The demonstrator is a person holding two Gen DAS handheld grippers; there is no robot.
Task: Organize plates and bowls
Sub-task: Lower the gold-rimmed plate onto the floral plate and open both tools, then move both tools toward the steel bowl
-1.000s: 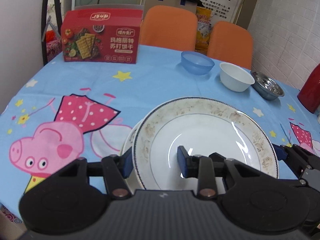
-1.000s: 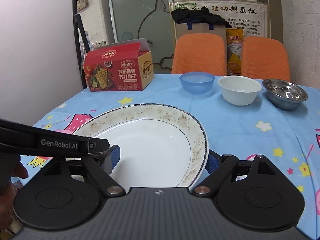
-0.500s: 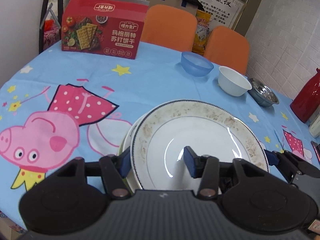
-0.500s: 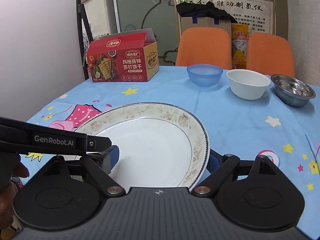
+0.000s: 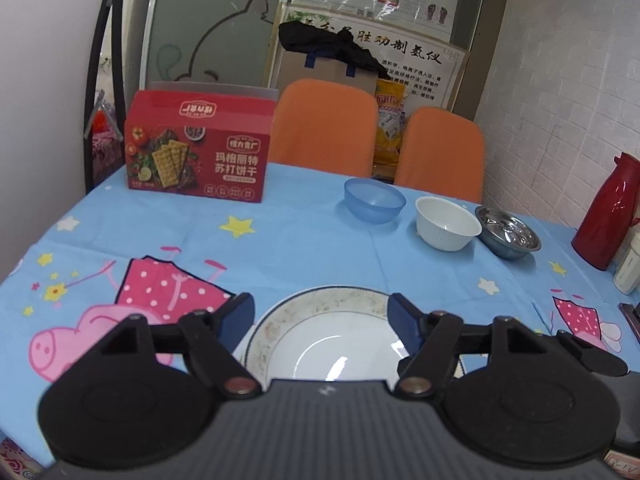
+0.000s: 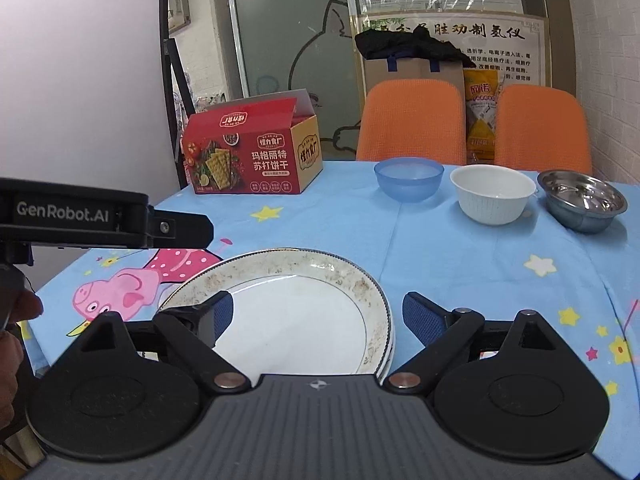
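A white plate with a speckled gold rim (image 5: pixel 320 336) (image 6: pixel 296 308) lies on top of another white plate (image 6: pixel 387 354) on the blue tablecloth near the front edge. My left gripper (image 5: pixel 322 318) is open above it, fingers spread to either side and holding nothing. My right gripper (image 6: pixel 316 316) is open too, its fingers either side of the plate stack's right part. At the back stand a blue bowl (image 5: pixel 374 200) (image 6: pixel 409 178), a white bowl (image 5: pixel 447 222) (image 6: pixel 492 194) and a steel bowl (image 5: pixel 508 237) (image 6: pixel 582 200) in a row.
A red cracker box (image 5: pixel 198 152) (image 6: pixel 252 158) stands at the back left. A red thermos (image 5: pixel 604 216) and a white bottle (image 5: pixel 629 268) stand at the right edge. Two orange chairs (image 5: pixel 324 128) are behind the table. The left gripper's body (image 6: pixel 80 214) crosses the right wrist view.
The top plate was let go onto the lower plate. Both grippers opened, rose and pulled back; the left one was shut on the plate's rim before.
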